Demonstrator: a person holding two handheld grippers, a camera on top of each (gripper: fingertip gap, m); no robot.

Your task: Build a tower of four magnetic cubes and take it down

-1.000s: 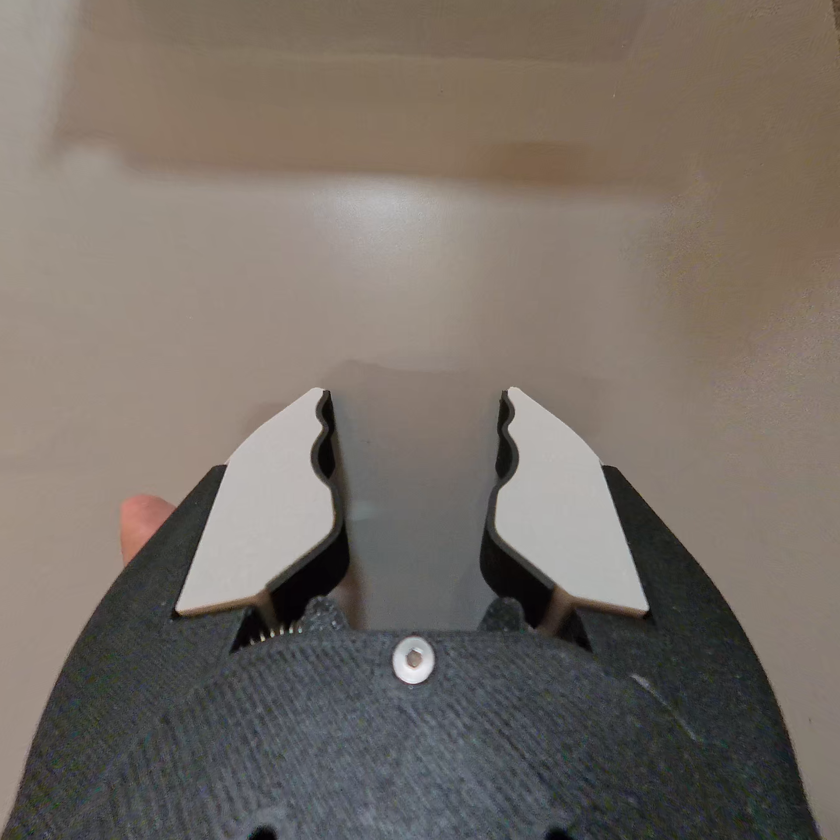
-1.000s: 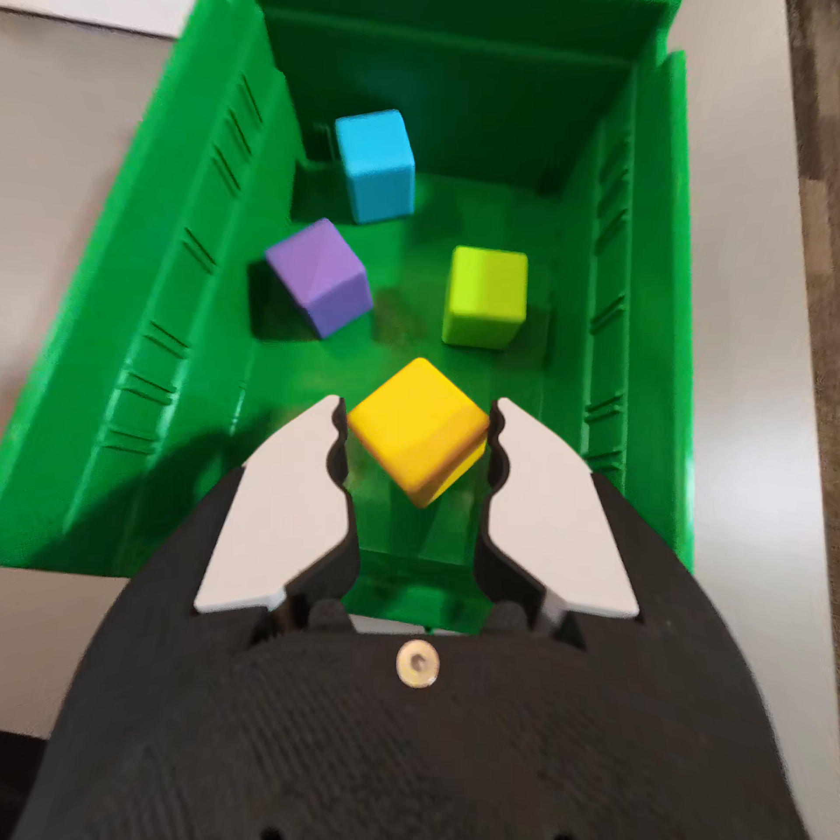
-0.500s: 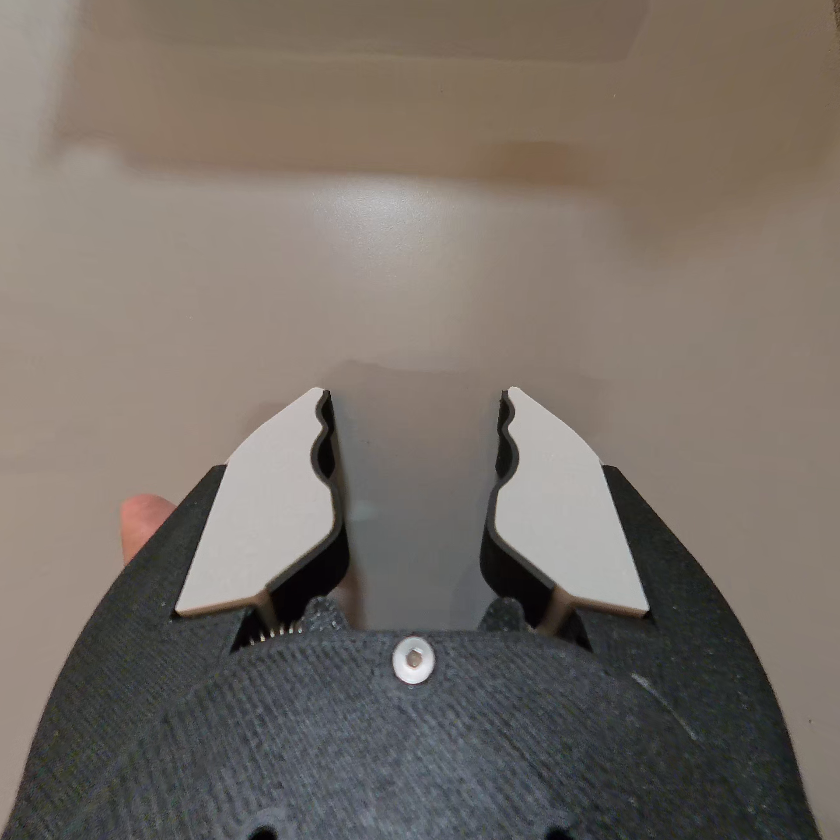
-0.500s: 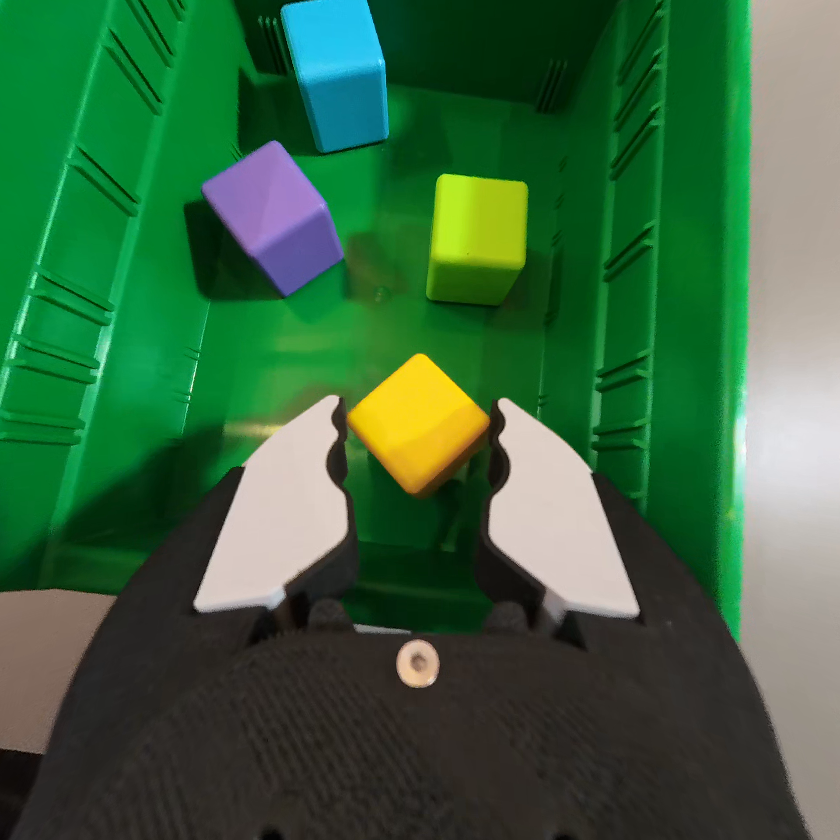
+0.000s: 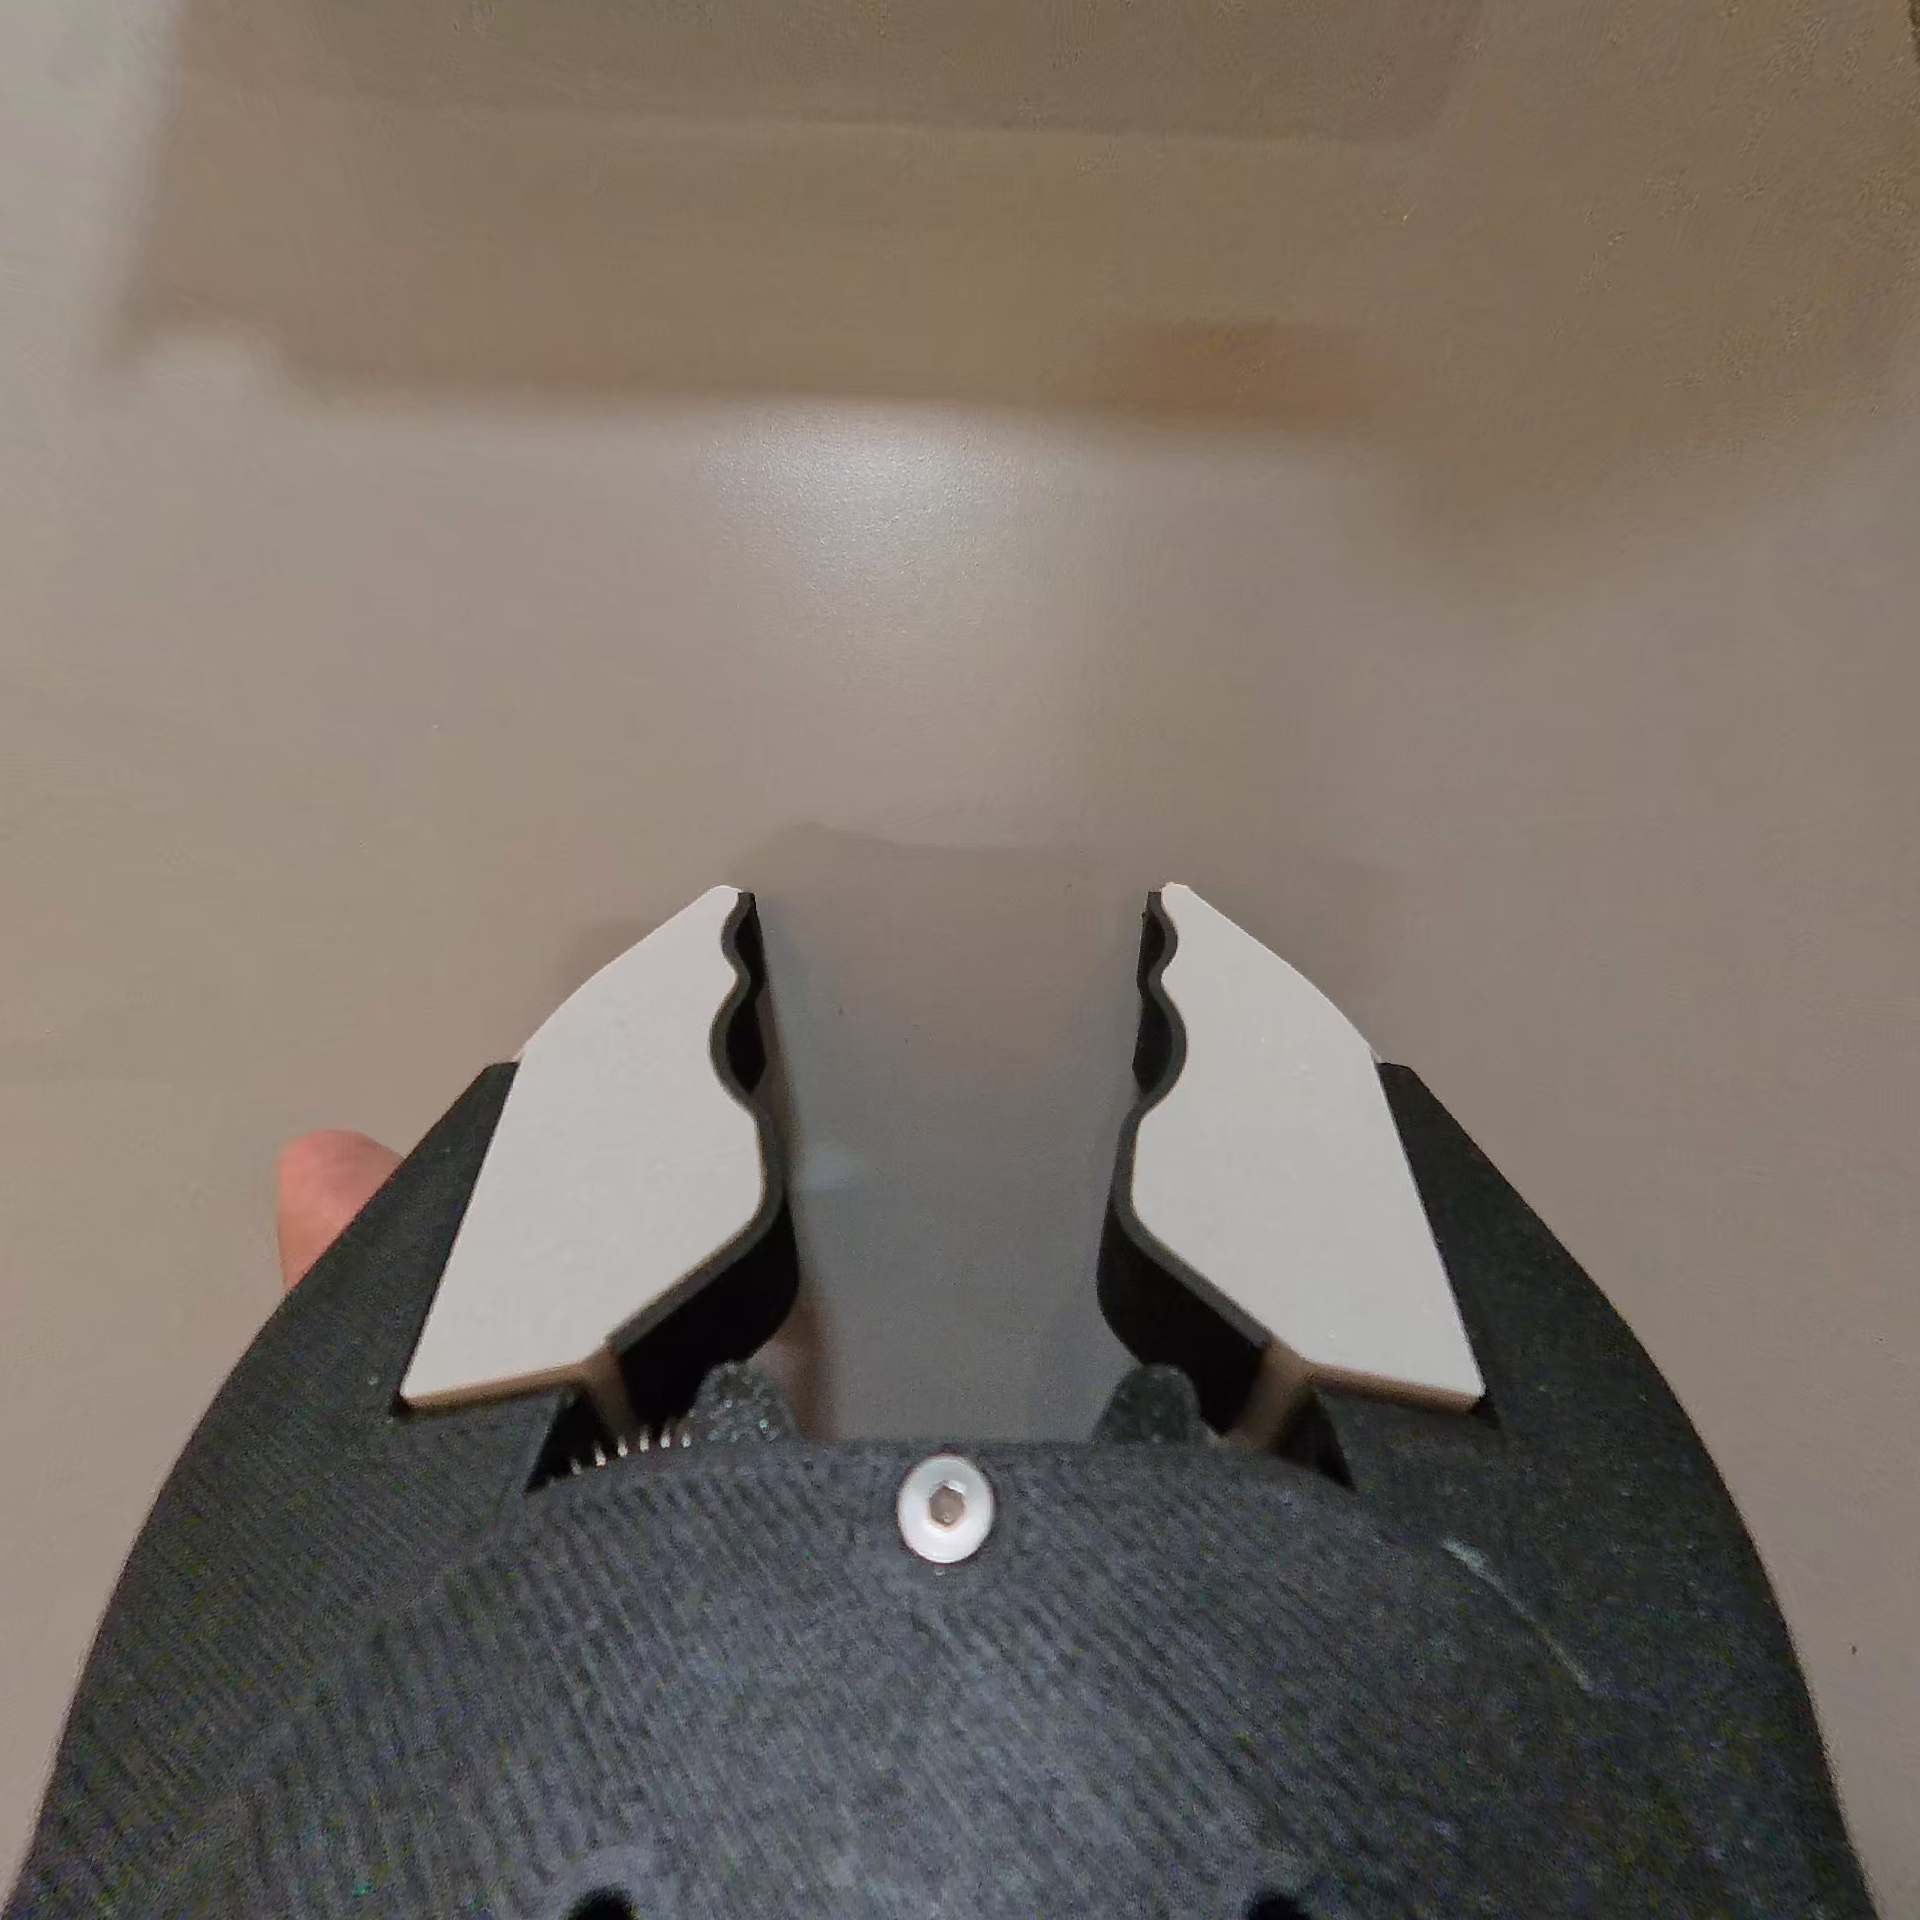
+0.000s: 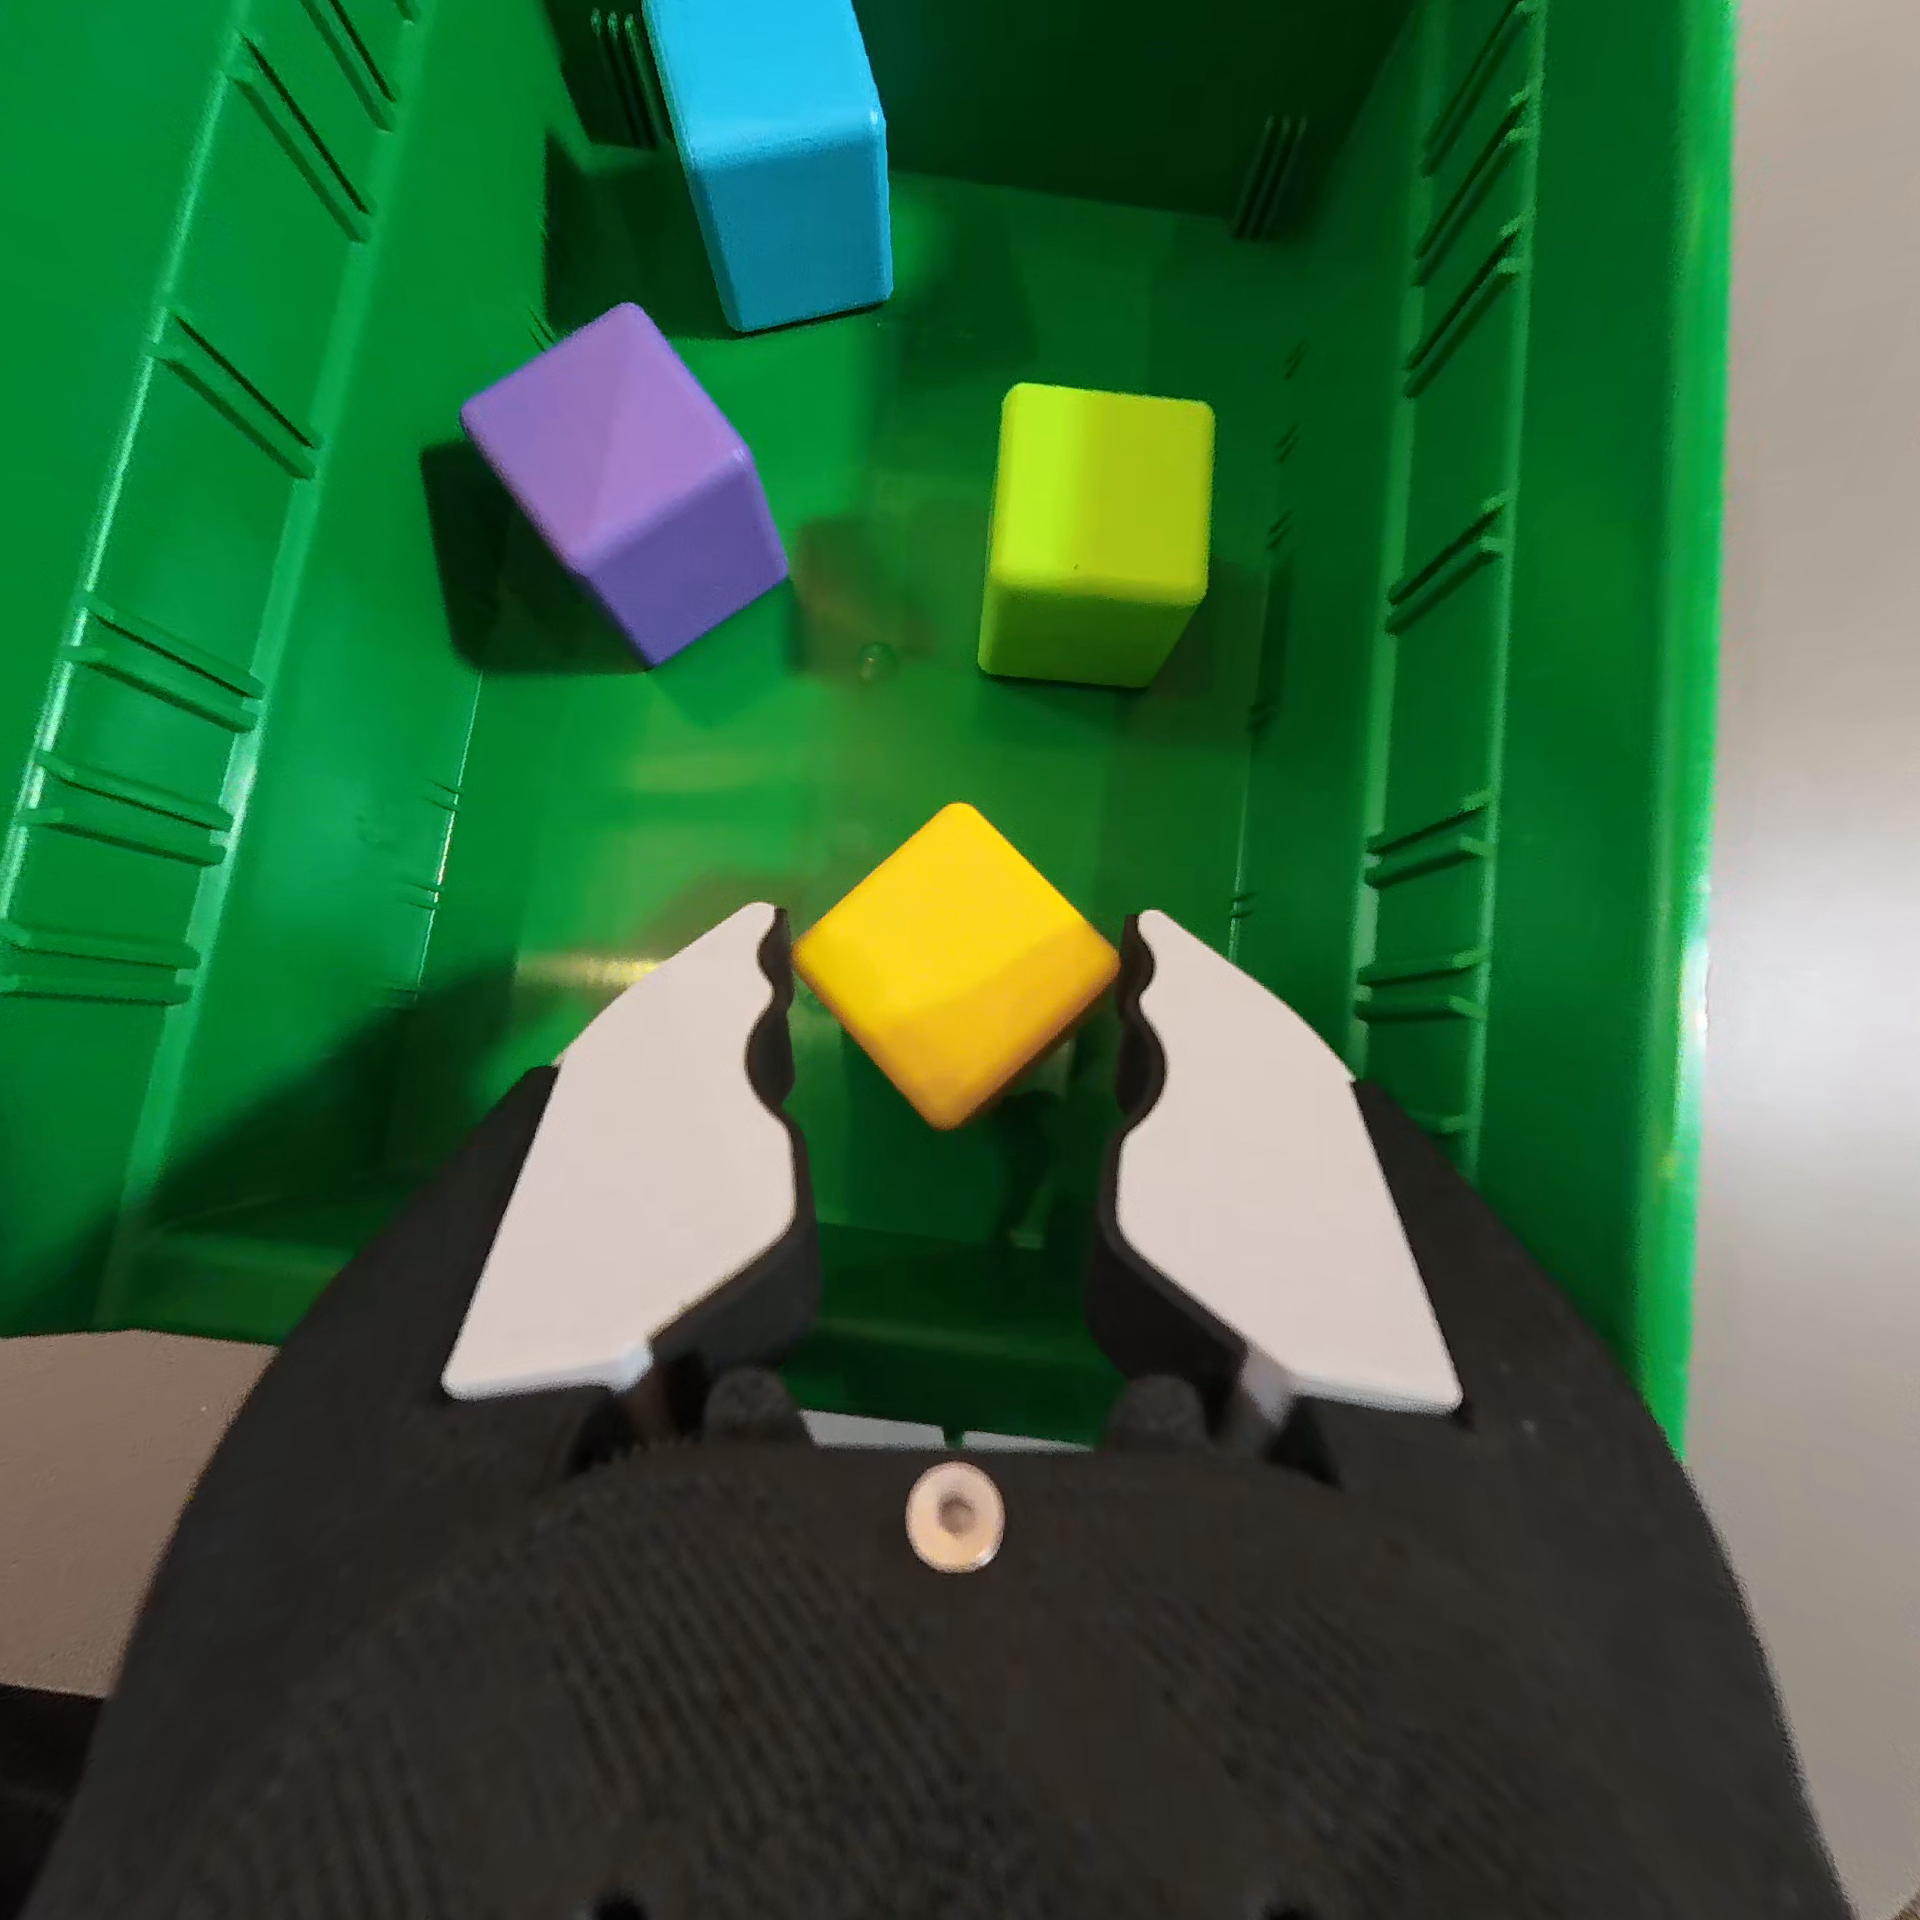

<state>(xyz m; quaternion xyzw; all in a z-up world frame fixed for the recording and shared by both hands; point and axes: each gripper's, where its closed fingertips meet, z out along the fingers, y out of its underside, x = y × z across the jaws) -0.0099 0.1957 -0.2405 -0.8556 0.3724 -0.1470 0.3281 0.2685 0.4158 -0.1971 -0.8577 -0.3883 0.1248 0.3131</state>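
My right gripper (image 6: 954,935) is shut on a yellow cube (image 6: 961,987), gripped corner to corner between the fingertips. It holds the cube inside a green plastic bin (image 6: 1600,727), a little above the near part of the floor. On the bin floor farther in lie a purple cube (image 6: 623,488), a lime-green cube (image 6: 1096,535) and a light blue cube (image 6: 784,156). My left gripper (image 5: 951,904) is open and empty over a bare beige tabletop (image 5: 935,623).
The bin's ribbed side walls (image 6: 208,623) rise on both sides of the right gripper. Grey tabletop (image 6: 1818,727) shows to the right of the bin. A person's fingertip (image 5: 322,1195) shows at the left gripper's left side. My right fingertips sit around 35 centimeters from my left ones.
The right gripper has moved forward and down into the bin with the yellow cube still in it. The left gripper has not moved.
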